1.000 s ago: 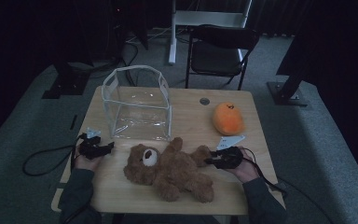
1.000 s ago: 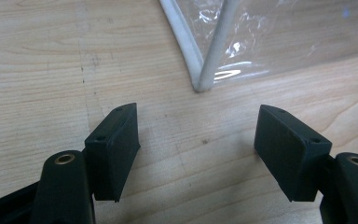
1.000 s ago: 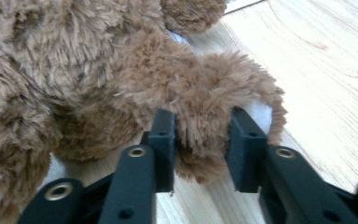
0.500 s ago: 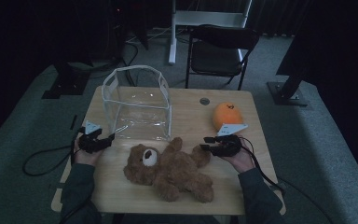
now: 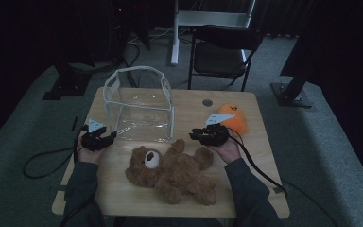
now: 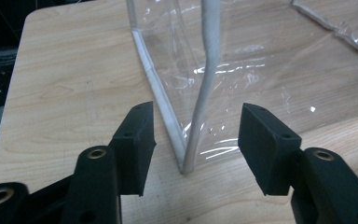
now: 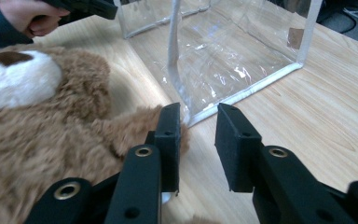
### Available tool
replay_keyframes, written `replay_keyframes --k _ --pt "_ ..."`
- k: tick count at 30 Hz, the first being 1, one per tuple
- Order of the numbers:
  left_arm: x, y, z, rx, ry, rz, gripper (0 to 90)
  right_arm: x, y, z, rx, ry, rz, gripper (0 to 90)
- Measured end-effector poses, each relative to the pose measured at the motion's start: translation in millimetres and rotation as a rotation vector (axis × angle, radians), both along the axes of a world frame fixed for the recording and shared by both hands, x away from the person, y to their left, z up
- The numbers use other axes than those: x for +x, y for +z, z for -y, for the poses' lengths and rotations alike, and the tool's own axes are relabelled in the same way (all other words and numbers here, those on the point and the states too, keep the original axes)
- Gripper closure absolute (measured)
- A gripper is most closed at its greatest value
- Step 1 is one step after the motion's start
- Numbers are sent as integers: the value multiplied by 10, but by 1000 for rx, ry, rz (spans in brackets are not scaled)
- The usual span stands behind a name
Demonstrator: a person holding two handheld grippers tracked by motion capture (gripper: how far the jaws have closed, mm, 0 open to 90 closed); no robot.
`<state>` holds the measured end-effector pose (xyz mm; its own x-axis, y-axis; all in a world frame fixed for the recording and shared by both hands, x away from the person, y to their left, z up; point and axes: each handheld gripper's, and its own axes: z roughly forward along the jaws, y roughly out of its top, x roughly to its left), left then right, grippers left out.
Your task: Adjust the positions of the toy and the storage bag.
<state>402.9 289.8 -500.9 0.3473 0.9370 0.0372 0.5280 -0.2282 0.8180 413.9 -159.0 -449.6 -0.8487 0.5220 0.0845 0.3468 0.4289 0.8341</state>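
You sit at a wooden table (image 5: 264, 156) in a dim room, a pair of tongs in each hand. A clear plastic bag (image 5: 139, 101) with white piping stands open and upright on the far left part of the table. A brown teddy bear (image 5: 175, 170) lies on its back just in front of the bag, between your forearms, its white muzzle turned toward your left side. An orange soft toy (image 5: 234, 119) rests at the far right, just behind your right hand. Your left gripper (image 5: 108, 137) hovers at the bag's near left corner; in the left gripper view (image 6: 196, 135) its jaws straddle the bag's white corner seam without pressing on it, and they have just been closing. Your right gripper (image 5: 196, 135) sits at the bag's near right corner, beside the bear's raised arm. In the right gripper view (image 7: 198, 140) its jaws stand a narrow gap apart, and they have just been closing too; the bag's lower corner lies just ahead of the tips and the bear's fur brushes one jaw, with nothing gripped between them.
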Motion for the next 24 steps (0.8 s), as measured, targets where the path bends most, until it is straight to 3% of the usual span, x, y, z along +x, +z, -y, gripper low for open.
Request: replay_keyframes --k 8,14,20,24 --pt "29 64 25 -3 -10 8 504 147 77 -242 27 4 -14 734" --pt "43 89 61 -8 -27 5 521 261 117 -393 18 12 -21 738" --pt "48 117 98 -9 -42 14 542 337 179 -506 52 26 -31 749" --pt "48 135 149 16 -45 20 579 365 181 -597 47 29 -34 758"
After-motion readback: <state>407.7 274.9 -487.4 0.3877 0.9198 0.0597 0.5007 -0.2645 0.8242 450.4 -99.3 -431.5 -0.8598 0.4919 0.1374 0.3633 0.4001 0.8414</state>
